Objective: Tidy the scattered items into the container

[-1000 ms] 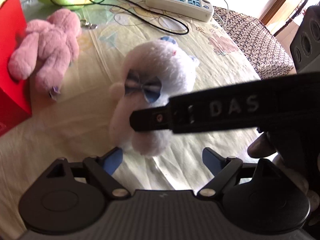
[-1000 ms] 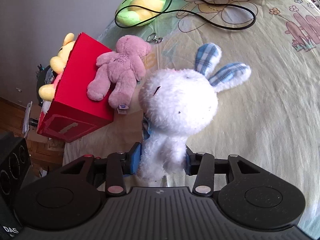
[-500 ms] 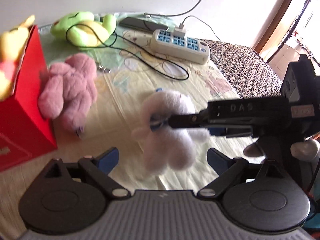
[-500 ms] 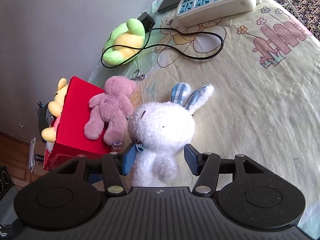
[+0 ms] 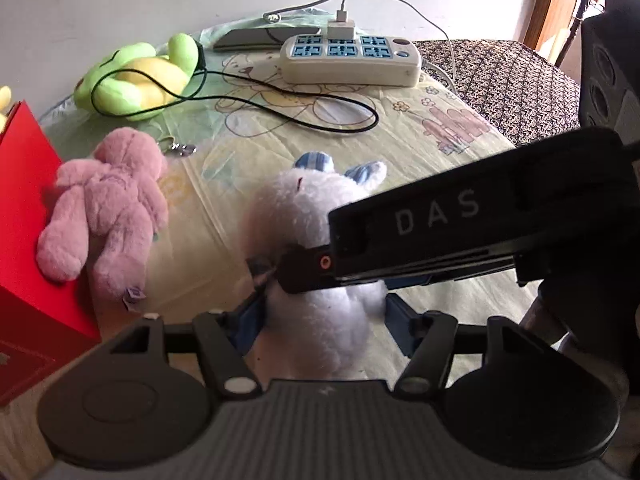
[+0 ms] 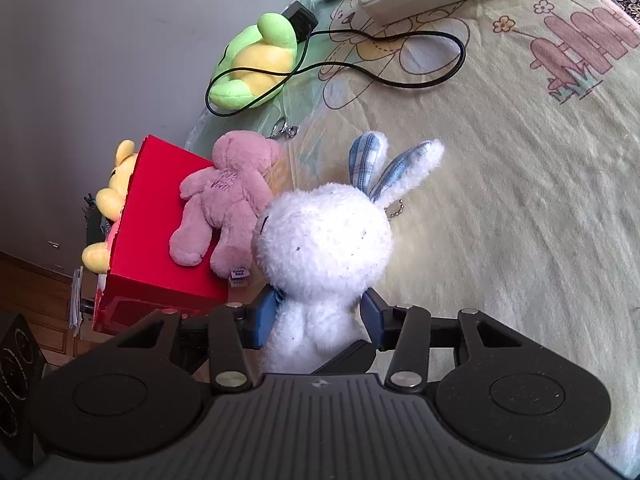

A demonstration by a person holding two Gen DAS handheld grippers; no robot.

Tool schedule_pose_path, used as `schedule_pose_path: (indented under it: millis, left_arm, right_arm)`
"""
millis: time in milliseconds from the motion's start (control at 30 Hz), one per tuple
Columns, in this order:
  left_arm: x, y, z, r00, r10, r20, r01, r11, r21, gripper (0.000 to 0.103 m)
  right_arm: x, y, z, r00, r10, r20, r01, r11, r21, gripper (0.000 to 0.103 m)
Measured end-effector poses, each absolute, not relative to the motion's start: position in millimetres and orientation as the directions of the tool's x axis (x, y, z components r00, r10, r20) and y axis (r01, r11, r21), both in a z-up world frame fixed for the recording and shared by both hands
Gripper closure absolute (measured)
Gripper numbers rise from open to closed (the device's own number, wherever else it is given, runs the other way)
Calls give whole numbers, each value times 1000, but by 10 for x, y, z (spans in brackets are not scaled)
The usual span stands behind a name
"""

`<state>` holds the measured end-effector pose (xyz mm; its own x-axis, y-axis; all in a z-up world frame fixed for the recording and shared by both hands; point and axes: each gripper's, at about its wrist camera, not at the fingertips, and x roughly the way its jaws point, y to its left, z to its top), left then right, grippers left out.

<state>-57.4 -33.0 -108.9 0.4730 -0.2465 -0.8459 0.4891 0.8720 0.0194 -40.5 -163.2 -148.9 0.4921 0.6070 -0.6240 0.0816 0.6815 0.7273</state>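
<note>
Two grips on one toy: a white plush rabbit with blue-checked ears [image 5: 320, 216] [image 6: 324, 240], upright on the yellow cartoon-print cloth [image 6: 520, 200], outside the container. Pinched just under the head by the right gripper [image 6: 319, 318], with blue pads sunk into the fur on both sides; jaws just closed further, with the rabbit's body between them. Lower down, clasped by the left gripper [image 5: 326, 320], with pads against the fur on either side; jaws likewise just narrowed from a wide spread, around the rabbit's lower body. Across the left wrist view, the right gripper's black finger lettered DAS, reaching in from the right to the rabbit's neck.

Beside the rabbit, on the side of the open red cardboard box [image 5: 24, 208] [image 6: 160, 232], a pink plush bear [image 5: 108, 208] [image 6: 224, 200], back up, leaning on the box's outer wall. Inside the box, a yellow plush toy [image 6: 108, 200], poking above the rim. Just past the bear's head, a small metal key clasp [image 5: 180, 147].

Farther back, a green and yellow plush toy [image 5: 132, 80], looped by a thin black cable [image 5: 320, 120]. Behind that, a white power strip with blue sockets [image 5: 352, 60], with a white charger plugged in.
</note>
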Motion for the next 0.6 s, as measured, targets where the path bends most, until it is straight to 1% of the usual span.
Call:
schedule_pose_path:
  millis: [33,100,167,200,300,433,600]
  left_arm:
    - [-572,-332,-1123,471,-237,-850,491,871,29,37]
    - [-563,-343,-1208,456,-216,-863,492,870,42,36]
    - [-557,-320,-1207,452,-230,-862,483,876,20,41]
    - [-560,-325,-1199,460,-224,-859,480,877,28,47]
    - [-570,-315,-1180,477,-212,-853,469,882,43,55]
    - [-585,-258,-1132,486,-225,-844,451,892,22,57]
    - [-638,-184,-1029,518,-226,-825,427,904,21,58]
  right_arm:
    - [-399,-1604,-1503,486,611,-625,79,681,728,51]
    - [-400,-1562,-1520,485,616,-621,66,682,729,51]
    - [-401,-1532,-1509,485,615,-621,45,692,720,52]
    - [-403,-1525,-1502,487,616,-619,35,694,719,56]
    - [-412,-1515,-1483,489,614,-619,18,703,711,58]
    - [-432,-1454,-1418,491,605,-627,-23,728,685,59]
    - [-501,-1281,-1256,503,581,-640,-141,786,602,59]
